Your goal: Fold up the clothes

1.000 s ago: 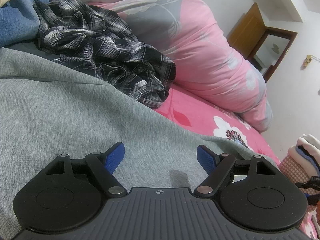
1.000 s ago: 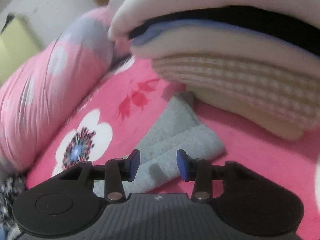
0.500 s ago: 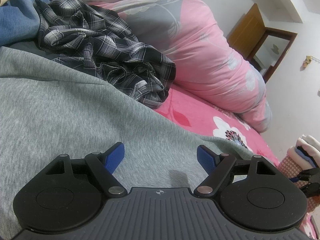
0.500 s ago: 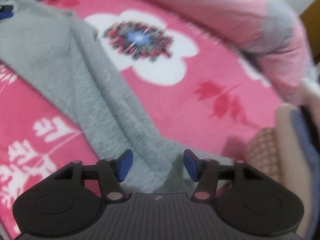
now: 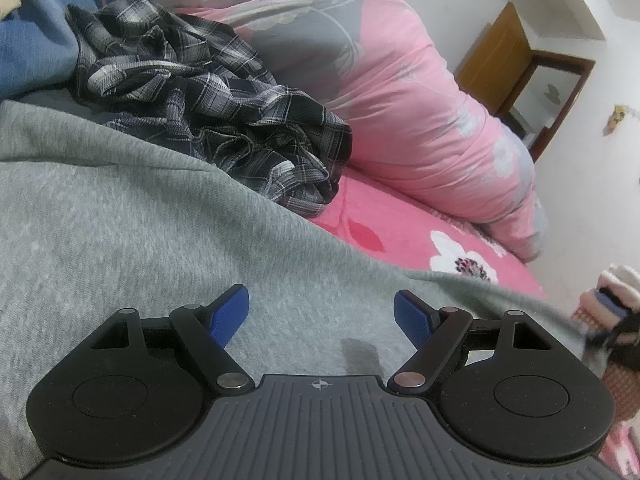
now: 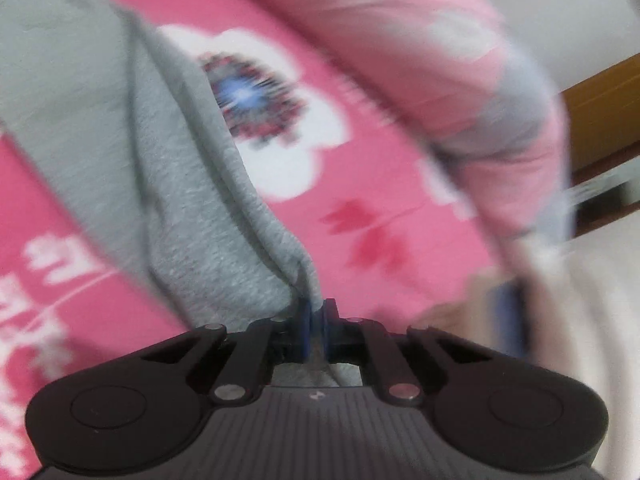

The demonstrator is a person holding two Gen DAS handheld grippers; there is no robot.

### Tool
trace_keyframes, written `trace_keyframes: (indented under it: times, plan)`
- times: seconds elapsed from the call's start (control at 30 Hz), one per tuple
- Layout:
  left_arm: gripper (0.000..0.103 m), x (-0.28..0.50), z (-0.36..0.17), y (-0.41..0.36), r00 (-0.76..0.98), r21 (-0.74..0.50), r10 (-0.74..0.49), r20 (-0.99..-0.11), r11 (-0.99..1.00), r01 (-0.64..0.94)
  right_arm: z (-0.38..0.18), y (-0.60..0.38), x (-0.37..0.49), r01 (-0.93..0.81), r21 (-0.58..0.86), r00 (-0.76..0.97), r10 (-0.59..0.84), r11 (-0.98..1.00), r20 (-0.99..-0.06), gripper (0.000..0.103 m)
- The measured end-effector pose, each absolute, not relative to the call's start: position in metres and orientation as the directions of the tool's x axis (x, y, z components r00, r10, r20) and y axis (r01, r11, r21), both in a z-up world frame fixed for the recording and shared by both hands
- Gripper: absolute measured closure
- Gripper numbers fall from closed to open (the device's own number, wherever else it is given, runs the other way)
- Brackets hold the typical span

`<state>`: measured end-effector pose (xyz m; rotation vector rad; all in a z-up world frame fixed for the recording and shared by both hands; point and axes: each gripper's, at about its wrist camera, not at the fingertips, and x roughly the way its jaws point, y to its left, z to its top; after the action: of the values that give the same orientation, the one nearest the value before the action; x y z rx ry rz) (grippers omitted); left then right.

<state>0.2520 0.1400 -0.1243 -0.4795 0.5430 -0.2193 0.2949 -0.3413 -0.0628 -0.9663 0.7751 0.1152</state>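
Note:
A grey sweatshirt [image 5: 120, 220] lies spread over the bed and fills the lower left of the left wrist view. My left gripper [image 5: 320, 312] hovers over it, open, with nothing between its blue pads. In the right wrist view the grey sweatshirt's sleeve [image 6: 168, 184] runs from the upper left down to the jaws. My right gripper [image 6: 315, 320] is shut on the sleeve's end, a thin fold of grey cloth pinched between the pads. That view is blurred. The right gripper [image 5: 618, 336] also shows at the far right edge of the left wrist view, holding the grey cloth.
A crumpled black-and-white plaid shirt [image 5: 208, 120] lies beyond the sweatshirt. A rolled pink quilt [image 5: 400, 112] lies behind it on the pink floral sheet [image 6: 380, 200]. Blue cloth [image 5: 36, 28] sits at the top left. Folded clothes [image 5: 608, 300] are stacked at the right.
The right gripper rolled, swung from the folded stack onto the sleeve's end and shut on it. The sleeve's far end now lifts. The left gripper has not moved.

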Motion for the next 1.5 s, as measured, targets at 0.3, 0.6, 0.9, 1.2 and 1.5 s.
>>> trace_keyframes:
  times: [0.3,0.6,0.9,1.2,1.5]
  plan:
    - [0.023,0.251,-0.124,0.138,0.835,-0.471,-0.310,-0.455,0.879,0.070,-0.059,-0.313,0.368,-0.258,-0.872,0.824,-0.377,0.416,-0.424,0.098]
    - [0.023,0.252,-0.125,0.137,0.836,-0.471,-0.311,-0.453,0.879,0.072,-0.116,-0.314,0.452,-0.245,-0.884,0.777,-0.464,0.399,-0.425,0.087]
    - [0.022,0.252,-0.125,0.138,0.835,-0.477,-0.315,-0.450,0.876,0.073,-0.079,-0.359,0.470,0.181,-0.752,0.742,-0.590,0.634,-0.318,0.072]
    - [0.022,0.253,-0.126,0.139,0.835,-0.487,-0.322,-0.446,0.870,0.075,-0.011,-0.364,0.291,0.268,-0.457,0.853,-0.429,0.848,-0.298,0.062]
    - [0.020,0.248,-0.108,0.129,0.833,-0.474,-0.317,-0.454,0.877,0.076,-0.045,-0.397,0.106,0.314,0.106,0.780,-0.193,0.943,-0.595,0.059]
